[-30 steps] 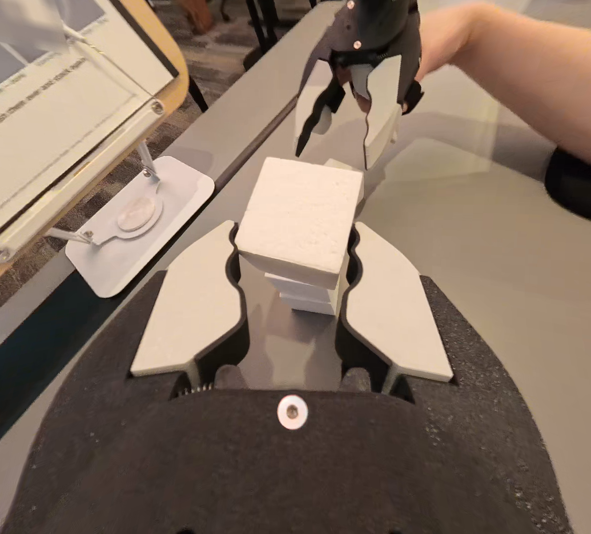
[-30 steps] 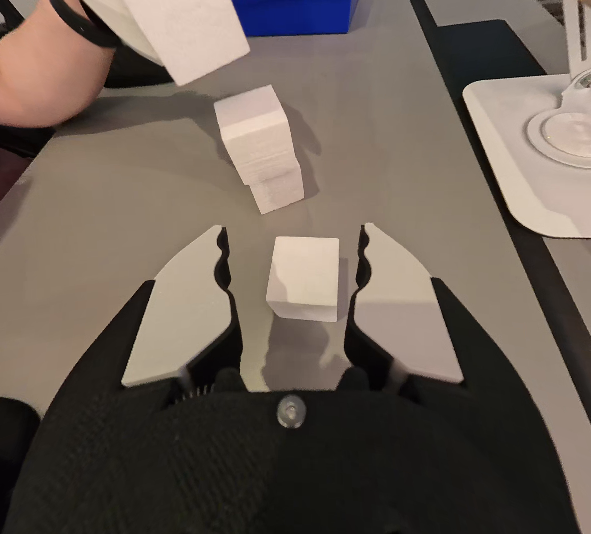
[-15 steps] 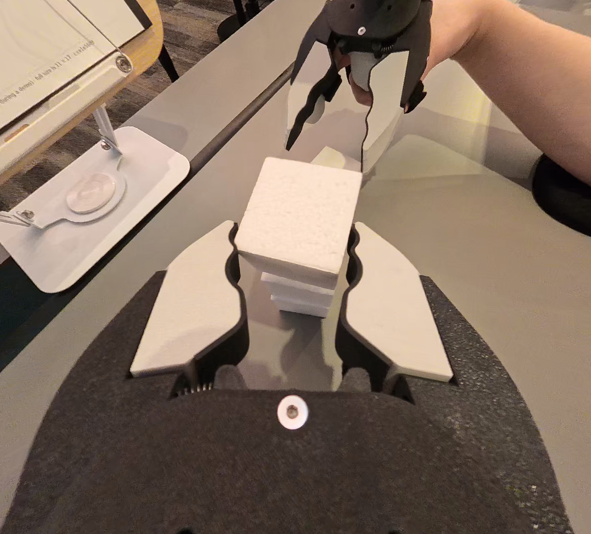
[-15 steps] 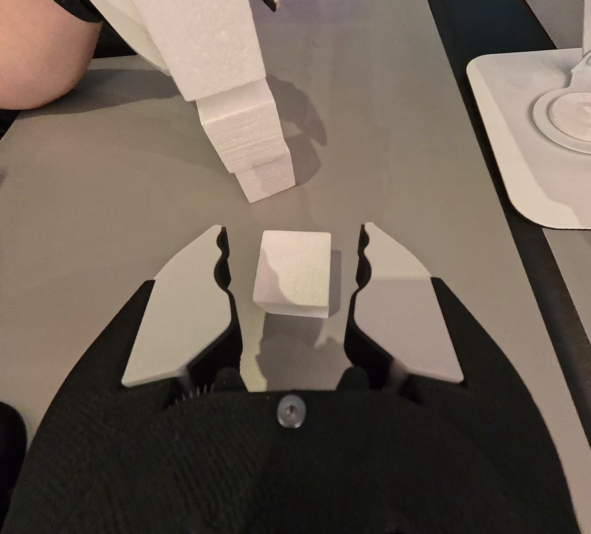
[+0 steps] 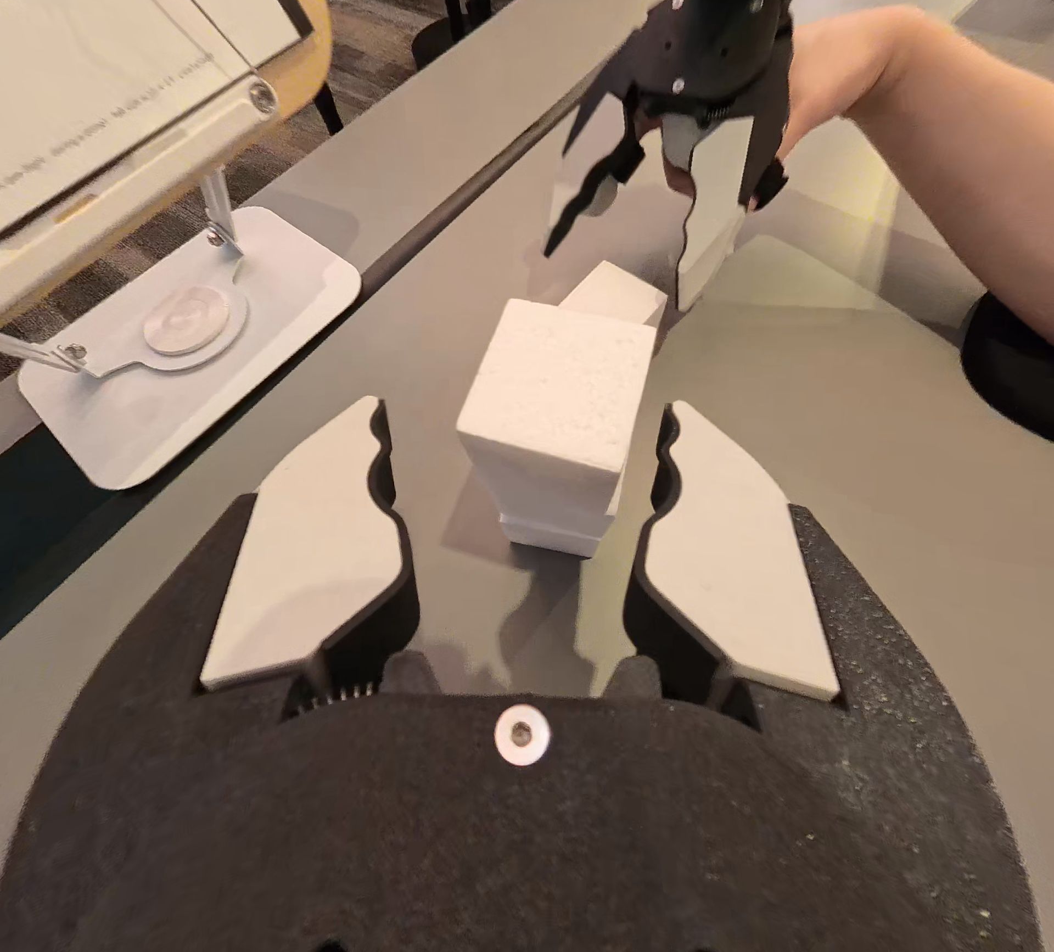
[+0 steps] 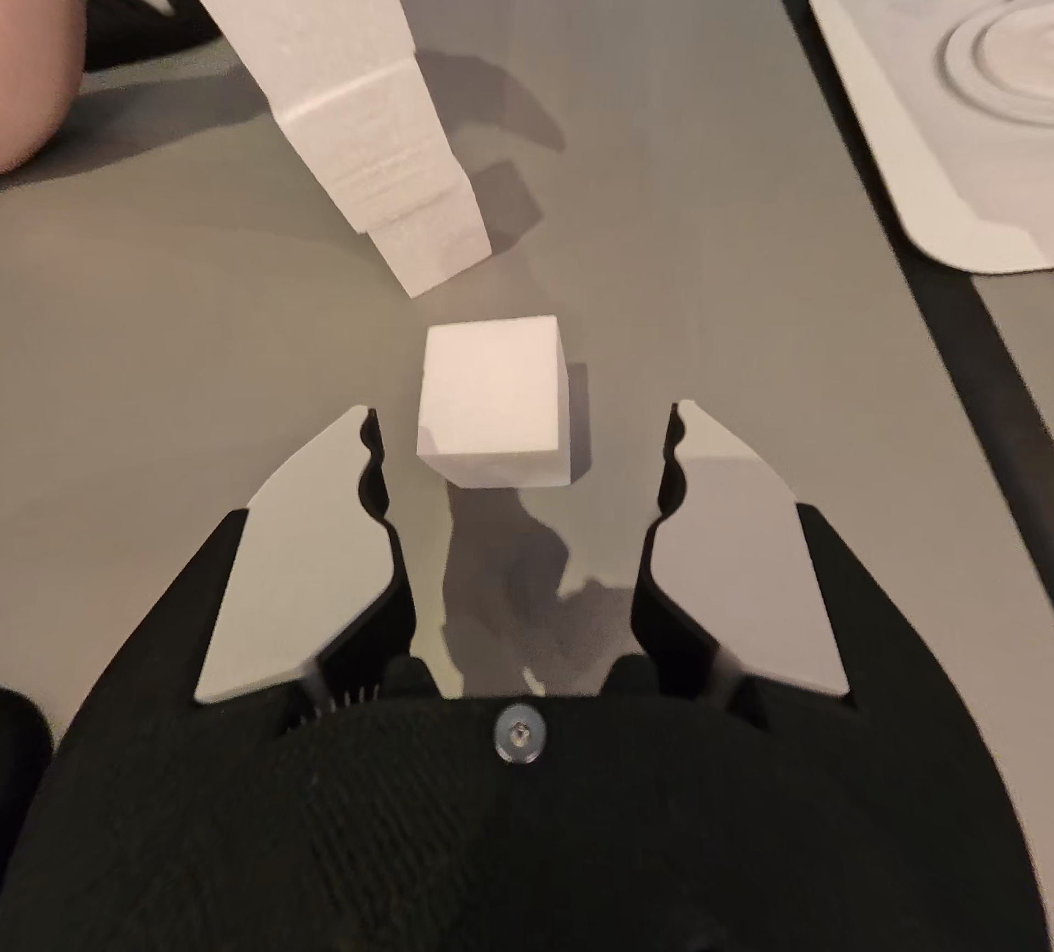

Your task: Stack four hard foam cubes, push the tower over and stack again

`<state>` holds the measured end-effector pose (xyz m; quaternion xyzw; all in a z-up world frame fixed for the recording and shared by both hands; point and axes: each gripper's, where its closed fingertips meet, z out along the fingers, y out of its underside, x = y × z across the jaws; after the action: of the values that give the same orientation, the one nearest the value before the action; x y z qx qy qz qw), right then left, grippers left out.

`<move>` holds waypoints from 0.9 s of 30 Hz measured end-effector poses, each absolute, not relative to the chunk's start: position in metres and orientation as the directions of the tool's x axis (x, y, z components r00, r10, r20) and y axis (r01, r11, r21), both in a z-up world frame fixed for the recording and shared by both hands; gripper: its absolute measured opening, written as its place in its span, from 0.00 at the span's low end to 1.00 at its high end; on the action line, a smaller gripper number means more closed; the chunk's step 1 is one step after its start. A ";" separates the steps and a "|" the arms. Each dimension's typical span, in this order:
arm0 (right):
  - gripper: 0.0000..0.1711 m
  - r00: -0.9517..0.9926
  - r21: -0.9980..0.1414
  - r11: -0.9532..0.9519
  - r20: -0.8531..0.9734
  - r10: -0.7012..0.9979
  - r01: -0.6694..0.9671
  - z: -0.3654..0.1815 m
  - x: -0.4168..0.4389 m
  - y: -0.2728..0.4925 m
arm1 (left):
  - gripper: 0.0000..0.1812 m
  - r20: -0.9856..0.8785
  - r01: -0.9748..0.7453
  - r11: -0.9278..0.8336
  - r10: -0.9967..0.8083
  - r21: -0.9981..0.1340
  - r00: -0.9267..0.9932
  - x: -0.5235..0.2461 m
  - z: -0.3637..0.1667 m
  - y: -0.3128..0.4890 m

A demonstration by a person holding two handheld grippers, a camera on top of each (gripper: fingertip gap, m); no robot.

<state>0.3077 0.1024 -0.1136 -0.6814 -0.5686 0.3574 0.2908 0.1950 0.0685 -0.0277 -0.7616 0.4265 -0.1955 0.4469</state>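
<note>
A tower of three white foam cubes (image 5: 556, 411) stands on the grey table (image 5: 798, 468); it also shows in the right wrist view (image 6: 365, 97). My left gripper (image 5: 522, 408) is open, its fingers on either side of the tower's top cube with a gap on each side. A fourth white cube (image 6: 493, 400) lies alone on the table just beyond the tower (image 5: 613, 291). My right gripper (image 6: 522, 408) is open and empty, its fingertips on either side of this lone cube without touching it. In the left wrist view the right gripper (image 5: 616, 277) hangs just above that cube.
A document board (image 5: 142, 12) on a stand with a white base plate (image 5: 188, 343) sits at the left; the base shows at the right (image 6: 941, 97). A dark gap (image 5: 456, 194) splits the tables. A forearm (image 5: 912, 86) reaches in from the right.
My left gripper has set its cube on the two stacked cubes, opened and let go. My right gripper has come down closer to the lone cube, still open.
</note>
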 end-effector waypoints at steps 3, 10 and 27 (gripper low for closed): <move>0.55 0.081 -0.758 -0.180 -0.166 0.983 0.627 -0.130 0.304 0.096 | 0.50 -0.092 -0.446 -0.227 -0.804 -0.866 0.587 0.175 -0.009 0.065; 0.34 0.029 -0.782 -0.168 -0.189 0.982 0.600 -0.111 0.308 0.087 | 0.49 -0.268 -0.512 -0.165 -0.697 -0.843 0.665 0.107 0.016 0.066; 0.34 -0.218 -0.858 0.088 -0.028 0.976 0.507 0.041 0.208 0.048 | 0.45 -0.180 -0.573 -0.238 -0.796 -0.784 0.577 0.091 -0.025 0.065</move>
<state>0.2081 0.0484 0.0408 -0.5494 -0.6745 0.3925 0.2987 0.0914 0.0654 -0.0247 -0.7761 0.4411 -0.1293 0.4317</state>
